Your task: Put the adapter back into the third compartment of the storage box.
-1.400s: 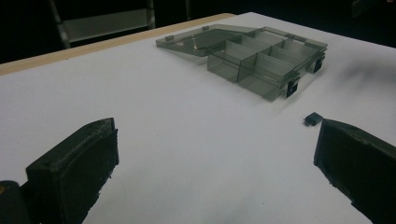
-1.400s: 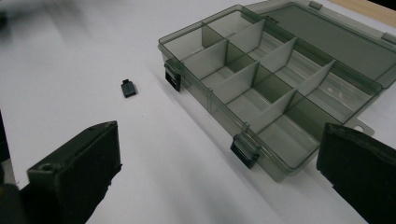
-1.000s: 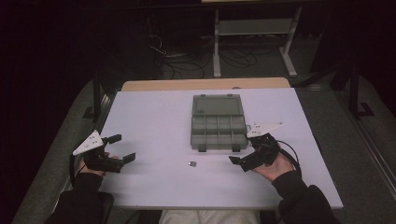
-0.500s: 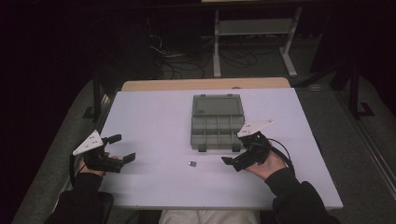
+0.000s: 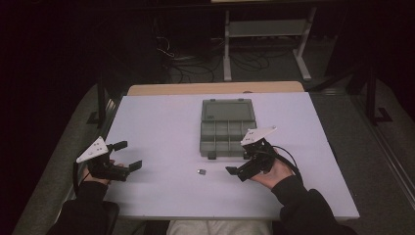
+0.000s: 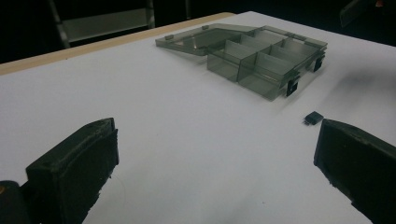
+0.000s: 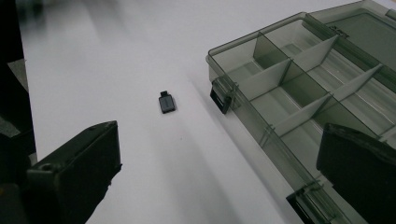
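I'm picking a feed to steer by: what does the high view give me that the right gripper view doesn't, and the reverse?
High view alone: both hands, the left gripper open near the table's left edge, the right gripper open, plus the frame and cables beyond the table. Right gripper view alone: the latches and the dividers of the organizer box close up, compartments looking empty. Shared: the open box and the small dark part lying on the table beside it.
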The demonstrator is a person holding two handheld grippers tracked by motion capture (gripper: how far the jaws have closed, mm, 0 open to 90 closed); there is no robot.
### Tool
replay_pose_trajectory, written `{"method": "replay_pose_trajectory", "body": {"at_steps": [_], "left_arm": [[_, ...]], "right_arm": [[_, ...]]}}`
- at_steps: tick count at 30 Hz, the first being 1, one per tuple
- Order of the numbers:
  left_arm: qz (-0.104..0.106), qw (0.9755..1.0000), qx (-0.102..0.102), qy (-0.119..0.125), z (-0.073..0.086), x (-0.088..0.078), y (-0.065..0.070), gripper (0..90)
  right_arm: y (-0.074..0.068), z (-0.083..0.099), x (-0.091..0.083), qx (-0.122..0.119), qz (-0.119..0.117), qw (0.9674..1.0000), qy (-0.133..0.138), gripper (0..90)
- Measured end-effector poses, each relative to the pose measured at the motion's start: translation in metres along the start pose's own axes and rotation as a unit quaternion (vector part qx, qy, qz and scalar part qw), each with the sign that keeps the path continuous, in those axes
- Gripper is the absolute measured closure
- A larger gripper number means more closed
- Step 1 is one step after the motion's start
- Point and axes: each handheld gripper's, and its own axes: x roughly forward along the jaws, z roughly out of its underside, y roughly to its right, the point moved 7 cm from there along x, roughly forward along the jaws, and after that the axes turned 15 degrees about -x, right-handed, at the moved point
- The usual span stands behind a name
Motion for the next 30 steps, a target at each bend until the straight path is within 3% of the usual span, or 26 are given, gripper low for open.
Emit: {"method": "replay_pose_trajectory", "body": {"at_steps": [14,30], "left_arm": [[0.001,1.0000,0.000,0.000,0.000,0.000,0.000,0.0],[0.003,1.0000,0.000,0.000,0.000,0.000,0.000,0.0]], "right_arm": [[-0.009,-0.007,0.014,-0.014,-0.015,0.9997,-0.012,0.0],[-0.026,-0.023,0.037,-0.047,-0.044,0.9974,-0.031,0.0]]}}
